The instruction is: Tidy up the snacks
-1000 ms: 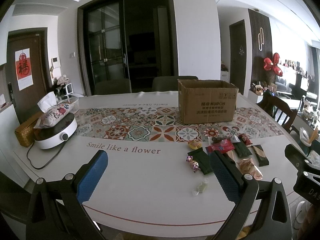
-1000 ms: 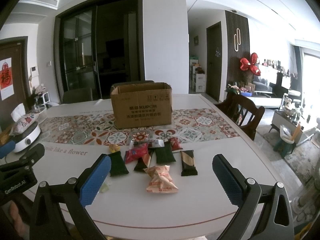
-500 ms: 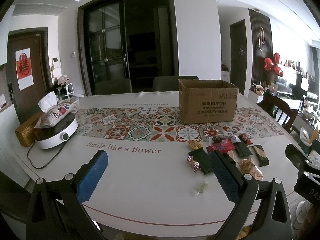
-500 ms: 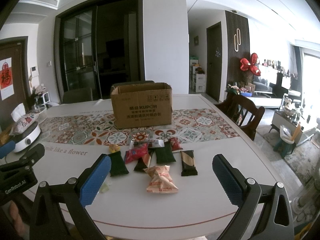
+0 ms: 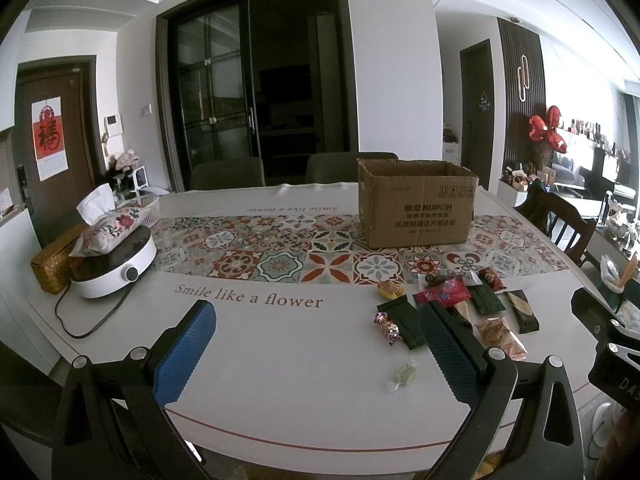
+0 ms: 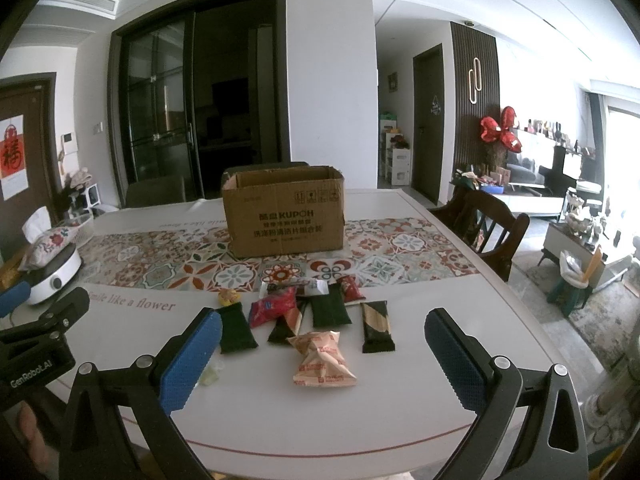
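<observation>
snacks laid out, box waiting

both the left gripper (image 5: 316, 344) and the right gripper (image 6: 322, 356) hover with jaws spread wide and empty. the snacks (image 6: 316, 320) lie scattered on the table (image 6: 400, 400), just in front of the open cardboard box (image 6: 284, 216), likely their destination.

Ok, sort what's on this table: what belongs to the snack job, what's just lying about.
Job:
snacks
box
left gripper, open
right gripper, open

Lying about:
tissue pouch
white cooker
woven box
white basket
table runner
</observation>
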The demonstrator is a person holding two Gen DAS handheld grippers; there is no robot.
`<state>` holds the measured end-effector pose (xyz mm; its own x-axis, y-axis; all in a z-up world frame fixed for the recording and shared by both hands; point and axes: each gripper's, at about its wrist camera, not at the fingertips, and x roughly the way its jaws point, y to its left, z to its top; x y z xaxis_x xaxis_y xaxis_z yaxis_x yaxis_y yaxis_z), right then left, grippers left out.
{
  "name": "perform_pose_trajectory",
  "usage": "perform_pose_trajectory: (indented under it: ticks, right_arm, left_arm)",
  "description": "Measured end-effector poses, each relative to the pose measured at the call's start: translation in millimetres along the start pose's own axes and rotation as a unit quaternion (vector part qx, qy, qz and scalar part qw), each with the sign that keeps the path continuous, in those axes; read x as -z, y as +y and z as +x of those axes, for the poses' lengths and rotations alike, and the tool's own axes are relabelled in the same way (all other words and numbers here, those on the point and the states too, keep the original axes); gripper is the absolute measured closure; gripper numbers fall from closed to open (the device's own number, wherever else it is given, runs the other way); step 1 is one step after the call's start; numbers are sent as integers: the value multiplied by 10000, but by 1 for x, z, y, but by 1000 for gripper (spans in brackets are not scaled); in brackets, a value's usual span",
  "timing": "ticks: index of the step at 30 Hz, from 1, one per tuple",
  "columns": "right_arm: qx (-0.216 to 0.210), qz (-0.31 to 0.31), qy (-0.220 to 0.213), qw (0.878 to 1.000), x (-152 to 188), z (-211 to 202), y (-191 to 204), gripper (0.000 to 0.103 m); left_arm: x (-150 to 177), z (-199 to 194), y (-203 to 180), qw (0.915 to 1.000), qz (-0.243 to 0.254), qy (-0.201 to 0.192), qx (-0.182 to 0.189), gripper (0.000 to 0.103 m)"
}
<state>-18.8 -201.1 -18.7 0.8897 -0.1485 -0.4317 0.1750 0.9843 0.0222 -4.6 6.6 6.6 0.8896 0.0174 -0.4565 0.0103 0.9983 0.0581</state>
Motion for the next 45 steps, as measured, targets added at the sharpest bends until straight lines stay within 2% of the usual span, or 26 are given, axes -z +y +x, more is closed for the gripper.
perform_pose_trajectory:
  ticks: [25,38,45]
  right_arm:
    - [-6,0,-3,10000,-1,0,-2,1]
    - [-43,-6,-50,10000,-4,6,3,1]
    - [-155,5,276,9995,4,25,-3,1]
  left_arm:
    - [-1,-1,1,10000,11,29,14,0]
    - [-5,11,-7,9995,170,-64,242,0]
    - [1,26,-21,9987,371,12,346,1]
